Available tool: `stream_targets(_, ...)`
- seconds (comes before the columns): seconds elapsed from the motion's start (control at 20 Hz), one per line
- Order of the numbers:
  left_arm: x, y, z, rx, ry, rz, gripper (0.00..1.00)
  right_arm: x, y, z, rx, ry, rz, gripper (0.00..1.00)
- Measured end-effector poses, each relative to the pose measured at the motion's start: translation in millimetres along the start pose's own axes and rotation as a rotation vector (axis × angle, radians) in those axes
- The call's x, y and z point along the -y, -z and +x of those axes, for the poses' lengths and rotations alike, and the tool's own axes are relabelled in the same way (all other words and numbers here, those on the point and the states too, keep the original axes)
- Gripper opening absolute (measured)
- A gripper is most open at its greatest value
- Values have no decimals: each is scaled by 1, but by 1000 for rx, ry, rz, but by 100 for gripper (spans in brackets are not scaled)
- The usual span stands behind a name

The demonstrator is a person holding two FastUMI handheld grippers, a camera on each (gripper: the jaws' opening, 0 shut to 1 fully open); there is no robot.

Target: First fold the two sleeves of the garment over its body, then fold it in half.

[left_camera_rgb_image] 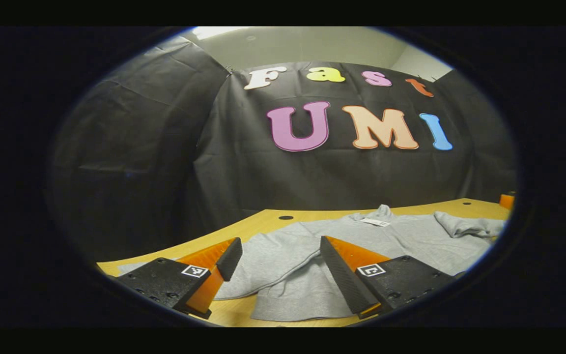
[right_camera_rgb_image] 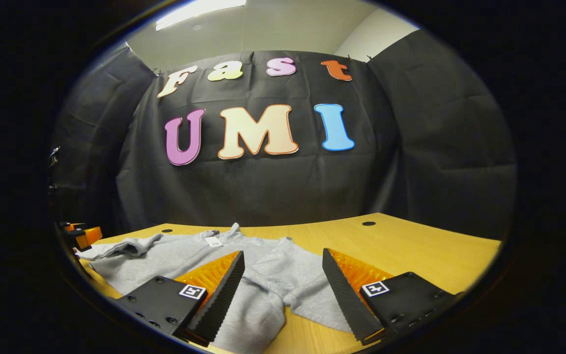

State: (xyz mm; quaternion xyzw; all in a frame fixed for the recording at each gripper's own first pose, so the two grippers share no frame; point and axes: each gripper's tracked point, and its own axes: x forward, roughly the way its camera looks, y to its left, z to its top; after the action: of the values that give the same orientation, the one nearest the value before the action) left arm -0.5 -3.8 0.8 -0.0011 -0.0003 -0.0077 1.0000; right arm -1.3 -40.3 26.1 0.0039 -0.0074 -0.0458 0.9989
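Note:
A grey long-sleeved garment lies flat on the wooden table, collar and white label at the far side. In the left gripper view one sleeve runs down beside the body toward me, and the other sleeve lies crumpled at the right. My left gripper hovers open over the near sleeve, holding nothing. In the right gripper view the garment spreads to the left, with a sleeve between the fingers of my right gripper, which is open and apart from the cloth.
Bare tabletop stretches to the right of the garment, with small round holes near the back edge. An orange and black object sits at the far left edge. The black cloth wall closes off the back.

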Motion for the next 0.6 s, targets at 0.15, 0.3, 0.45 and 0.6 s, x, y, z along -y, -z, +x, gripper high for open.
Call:
stream_targets(0.15,1,0,0,0,3,0,94,30,-13,-4,-28,42,-75,99)
stream_targets(0.3,1,0,1,0,5,0,94,51,-2,-15,-140,31,-120,99)
stream_targets(0.45,2,1,0,1,7,0,94,77,9,-30,-242,35,-92,99)
stream_targets(0.6,1,0,1,2,7,0,94,103,27,-40,-338,65,-68,99)
